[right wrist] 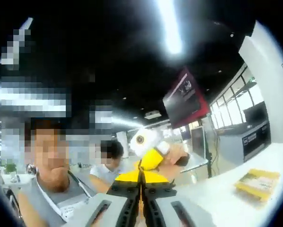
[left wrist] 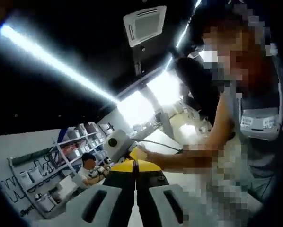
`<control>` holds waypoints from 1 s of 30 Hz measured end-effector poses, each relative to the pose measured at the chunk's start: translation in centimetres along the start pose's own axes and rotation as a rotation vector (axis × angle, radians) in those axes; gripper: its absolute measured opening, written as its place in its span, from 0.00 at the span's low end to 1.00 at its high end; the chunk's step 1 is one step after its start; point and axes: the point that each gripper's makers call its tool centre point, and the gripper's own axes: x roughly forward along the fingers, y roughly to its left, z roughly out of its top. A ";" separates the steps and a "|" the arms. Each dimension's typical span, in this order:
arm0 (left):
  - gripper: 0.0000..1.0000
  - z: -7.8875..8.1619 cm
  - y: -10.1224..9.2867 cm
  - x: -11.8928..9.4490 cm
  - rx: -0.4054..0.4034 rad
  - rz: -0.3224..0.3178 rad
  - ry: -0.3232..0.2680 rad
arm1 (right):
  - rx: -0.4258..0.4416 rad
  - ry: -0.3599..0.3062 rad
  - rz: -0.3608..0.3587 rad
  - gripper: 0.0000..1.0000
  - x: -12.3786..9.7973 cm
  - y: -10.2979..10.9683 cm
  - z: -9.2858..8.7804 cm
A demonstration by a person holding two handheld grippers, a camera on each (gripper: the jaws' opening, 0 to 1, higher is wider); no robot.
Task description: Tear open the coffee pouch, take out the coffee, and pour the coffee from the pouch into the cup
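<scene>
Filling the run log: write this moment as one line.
left gripper: jaws together | right gripper: jaws together | both aimed up at ceiling, tips facing | flat yellow packet: lying on white table

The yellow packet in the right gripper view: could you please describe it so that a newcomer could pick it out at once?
Start from the long white table running along the lower right of the right gripper view, below the big windows. Near its right end lies the yellow packet, flat on the surface. It is the one yellow, boxy thing resting on that table, well apart from the yellow gripper at bottom centre.
</scene>
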 end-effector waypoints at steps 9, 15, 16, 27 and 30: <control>0.01 0.0 -0.3 0.0 0.327 0.083 0.120 | 0.042 -0.006 0.006 0.01 0.3 0.1 -0.4; 0.02 0.1 0.4 -0.4 0.012 0.027 0.066 | -0.253 0.019 -0.061 0.03 0.6 0.4 -0.3; 0.02 -0.1 0.7 -0.5 -0.011 0.030 0.062 | -0.289 0.022 -0.088 0.03 0.3 0.0 0.1; 0.02 -0.7 0.5 -0.5 -0.092 -0.008 0.068 | -0.434 0.071 -0.145 0.05 -0.7 -0.5 0.9; 0.02 -0.7 0.5 -0.5 -0.097 -0.007 0.067 | -0.454 0.081 -0.164 0.04 -0.6 -0.6 1.0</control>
